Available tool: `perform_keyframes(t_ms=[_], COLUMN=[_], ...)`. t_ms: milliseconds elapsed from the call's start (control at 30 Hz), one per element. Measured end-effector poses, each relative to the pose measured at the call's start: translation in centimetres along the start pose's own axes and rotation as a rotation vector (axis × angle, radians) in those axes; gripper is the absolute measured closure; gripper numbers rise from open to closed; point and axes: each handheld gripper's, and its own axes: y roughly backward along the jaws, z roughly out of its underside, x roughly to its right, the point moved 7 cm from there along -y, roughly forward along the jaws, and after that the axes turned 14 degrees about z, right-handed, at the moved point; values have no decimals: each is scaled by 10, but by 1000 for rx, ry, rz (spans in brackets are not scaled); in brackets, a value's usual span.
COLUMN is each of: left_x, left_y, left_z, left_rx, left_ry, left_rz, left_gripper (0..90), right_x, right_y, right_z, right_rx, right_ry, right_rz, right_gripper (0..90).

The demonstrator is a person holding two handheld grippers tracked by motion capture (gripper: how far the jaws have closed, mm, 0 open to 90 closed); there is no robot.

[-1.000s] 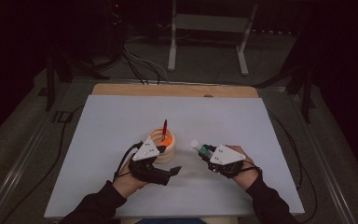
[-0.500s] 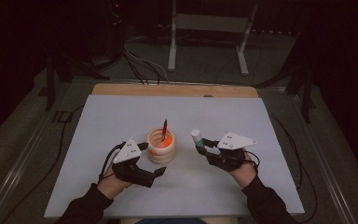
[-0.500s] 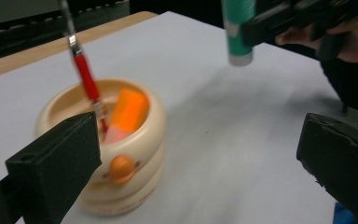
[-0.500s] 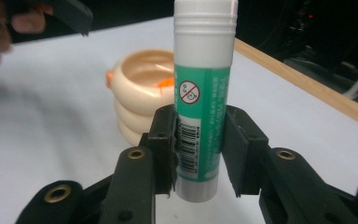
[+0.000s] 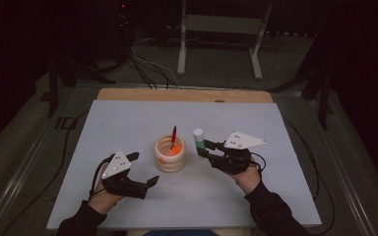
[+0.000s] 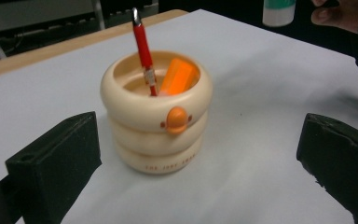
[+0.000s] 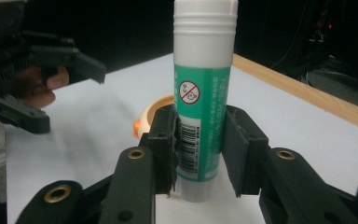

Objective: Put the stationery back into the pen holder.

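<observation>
Beside the cream holder [image 5: 170, 154], the left claw [image 5: 144, 169] has drawn back, spread wide; the right claw [image 5: 203, 147] stays clamped on the glue stick [image 5: 198, 138].

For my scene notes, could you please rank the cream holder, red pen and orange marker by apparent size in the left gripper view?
1. cream holder
2. red pen, visible part
3. orange marker, visible part; both partly hidden inside.

Holder [image 5: 170, 153] mid-table [image 5: 128, 123], pen [image 5: 173, 134] inside; glue stick [image 5: 198, 139] just right; left gripper [image 5: 142, 169] front-left.
</observation>
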Motion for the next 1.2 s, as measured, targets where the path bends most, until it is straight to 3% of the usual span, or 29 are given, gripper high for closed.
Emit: perform_keyframes(t_ms=[433,567,767,967,1000,1200], left_x=[-19,-23,-30,-35,-37,-43], left_y=[14,19,23,30,32,36], left_z=[18,20,30,34,35,39], left_rx=[42,62,47,61,68,76], left_ry=[58,54,70,74,75,83], left_rz=[-33,-53,-78,-96,-103,-133], left_gripper=[2,2,2,2,2,3], right_x=[-12,-14,-17,-19,-20,-24], right_y=[-12,-15,-22,-30,-36,-46], right_z=[-24,-29,-38,-43,-45,-49], right_rx=[51,61,82,92,97,106], right_ry=[-38,-45,-78,-105,-129,-149], right_rz=[-28,-30,-41,-26,-9,23], right_gripper=[662,662,662,662,661,661])
